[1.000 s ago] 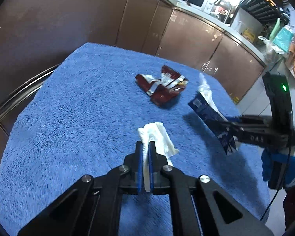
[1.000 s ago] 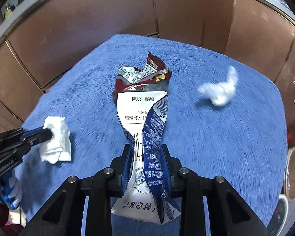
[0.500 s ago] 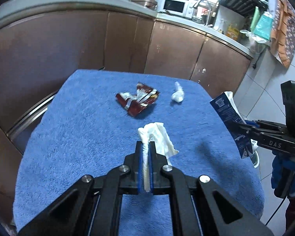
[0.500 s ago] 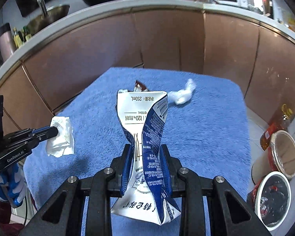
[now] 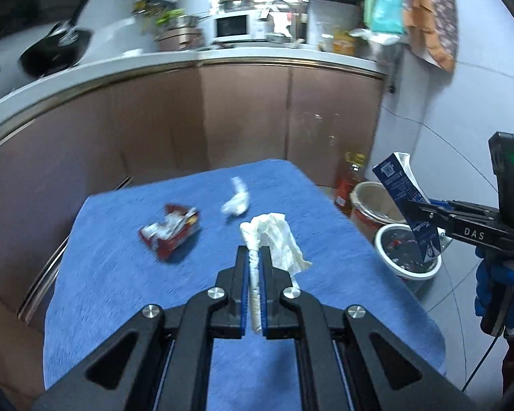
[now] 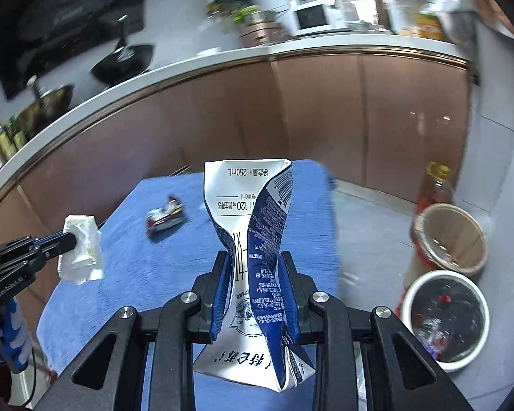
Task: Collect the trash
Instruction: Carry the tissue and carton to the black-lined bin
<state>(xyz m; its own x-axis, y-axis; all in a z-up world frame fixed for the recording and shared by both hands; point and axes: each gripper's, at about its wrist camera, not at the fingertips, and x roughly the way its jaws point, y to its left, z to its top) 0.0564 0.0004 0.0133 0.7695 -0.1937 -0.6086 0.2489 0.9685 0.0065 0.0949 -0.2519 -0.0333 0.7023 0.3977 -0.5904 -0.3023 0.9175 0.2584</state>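
- Though motion blur smears the red snack wrapper (image 5: 169, 231) and the small white wad (image 5: 235, 201) on the blue-covered table (image 5: 120, 291), both seem crumpled.
- The left gripper (image 5: 254, 260) pinches a white tissue (image 5: 274, 236) above the table.
- The right gripper (image 6: 255, 267) clamps a crushed blue-and-white carton (image 6: 257, 226), near the white bin (image 6: 445, 318).

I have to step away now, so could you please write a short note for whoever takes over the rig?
Left tongs: shut on a tissue, lifted off the table.
Right tongs: shut on a crushed carton, also lifted.
Still on the table: red wrapper and a second tissue.
White bin stands on the floor to the right, beside a tan bin.
Done: two pieces picked up. Left: drop both in a bin, then fetch the other two.
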